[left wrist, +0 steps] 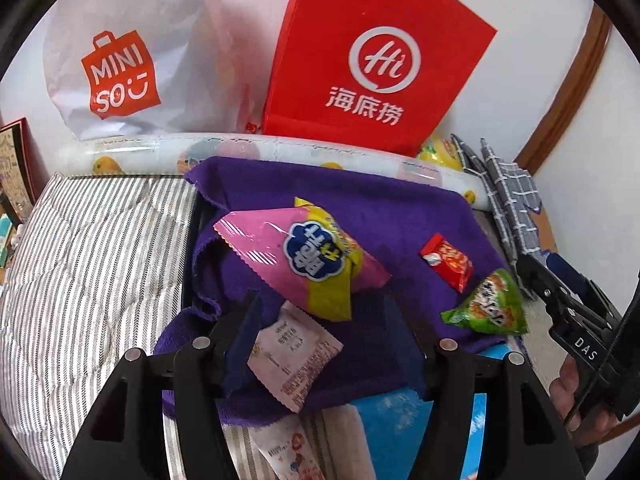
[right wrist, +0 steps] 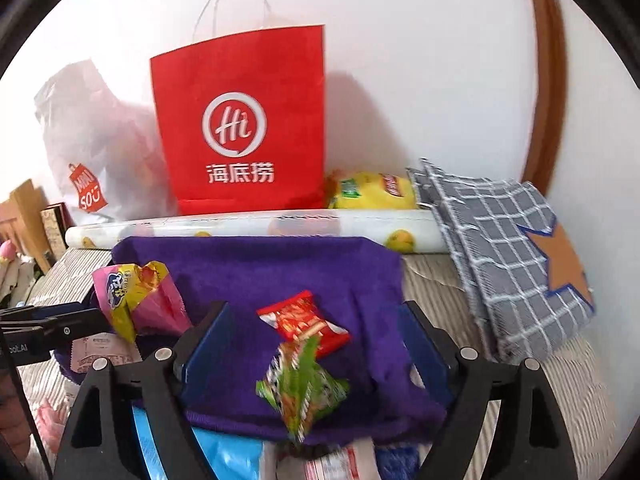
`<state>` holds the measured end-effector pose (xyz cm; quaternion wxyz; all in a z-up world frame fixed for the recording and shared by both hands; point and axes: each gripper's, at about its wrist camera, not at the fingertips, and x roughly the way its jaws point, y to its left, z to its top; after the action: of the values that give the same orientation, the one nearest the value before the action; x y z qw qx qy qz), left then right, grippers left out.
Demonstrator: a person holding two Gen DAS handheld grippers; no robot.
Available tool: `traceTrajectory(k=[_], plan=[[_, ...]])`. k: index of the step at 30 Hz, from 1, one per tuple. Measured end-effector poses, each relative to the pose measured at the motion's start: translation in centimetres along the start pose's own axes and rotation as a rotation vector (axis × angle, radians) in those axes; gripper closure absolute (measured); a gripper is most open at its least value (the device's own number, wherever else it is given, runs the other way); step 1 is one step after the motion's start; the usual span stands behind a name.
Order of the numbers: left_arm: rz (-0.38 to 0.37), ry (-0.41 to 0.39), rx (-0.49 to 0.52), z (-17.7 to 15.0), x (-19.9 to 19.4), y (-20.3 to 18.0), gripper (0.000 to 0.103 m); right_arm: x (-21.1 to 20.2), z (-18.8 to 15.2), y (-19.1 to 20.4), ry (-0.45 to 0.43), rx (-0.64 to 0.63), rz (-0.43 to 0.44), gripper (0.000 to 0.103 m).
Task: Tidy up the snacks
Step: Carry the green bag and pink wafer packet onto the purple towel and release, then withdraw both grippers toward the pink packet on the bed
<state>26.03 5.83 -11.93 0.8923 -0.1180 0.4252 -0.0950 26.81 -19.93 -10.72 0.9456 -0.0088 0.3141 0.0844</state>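
Snacks lie on a purple towel [left wrist: 400,216] [right wrist: 280,272]. A pink and yellow packet [left wrist: 308,256] [right wrist: 132,300] lies at the towel's left. A white packet [left wrist: 292,360] lies under it, between my left gripper's [left wrist: 332,320] open, empty jaws. A small red packet [left wrist: 448,262] [right wrist: 304,322] and a green packet [left wrist: 488,304] [right wrist: 300,384] lie to the right. My right gripper [right wrist: 312,328] is open with both between its jaws, touching neither; it shows in the left wrist view [left wrist: 560,300].
A red paper bag [left wrist: 376,56] [right wrist: 244,128] and a white Miniso bag [left wrist: 120,64] stand against the wall behind a patterned roll [right wrist: 256,228]. A yellow chip bag [right wrist: 372,190] and grey checked cloth [right wrist: 508,248] lie at right. A striped cover [left wrist: 100,248] lies left.
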Motion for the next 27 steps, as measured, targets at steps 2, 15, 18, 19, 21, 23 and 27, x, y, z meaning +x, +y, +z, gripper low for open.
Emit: traceTrajectory(k=[2, 15, 18, 19, 21, 23, 27], plan=[[-0.008, -0.001, 0.007, -0.3, -0.7, -0.1, 0.04, -1.4, -0.4, -0.4, -0.005, 0.003, -0.013, 0.02], [0.133, -0.011, 0.061, -5.3, -6.0, 1.2, 0.039, -7.3, -6.0, -2.9, 0.018, 0.01, -0.114, 0.019], [0.151, -0.006, 0.07, -6.6, -6.8, 1.6, 0.039, -8.2, -7.1, -3.8, 0.025, 0.053, -0.082, 0.019], [0.156, -0.005, 0.076, -7.0, -7.1, 1.6, 0.039, -8.5, -7.5, -4.2, 0.025, 0.077, -0.057, 0.019], [0.169, -0.003, 0.088, -8.0, -7.5, 1.7, 0.039, -8.9, -7.9, -4.7, 0.018, 0.1, -0.03, 0.019], [0.171, 0.0, 0.088, -9.0, -7.9, 1.9, 0.039, -9.2, -8.5, -5.1, 0.017, 0.102, -0.055, 0.019], [0.167, 0.013, 0.061, -10.5, -8.3, 2.7, 0.039, -9.4, -9.4, -5.8, 0.047, 0.126, -0.054, 0.019]])
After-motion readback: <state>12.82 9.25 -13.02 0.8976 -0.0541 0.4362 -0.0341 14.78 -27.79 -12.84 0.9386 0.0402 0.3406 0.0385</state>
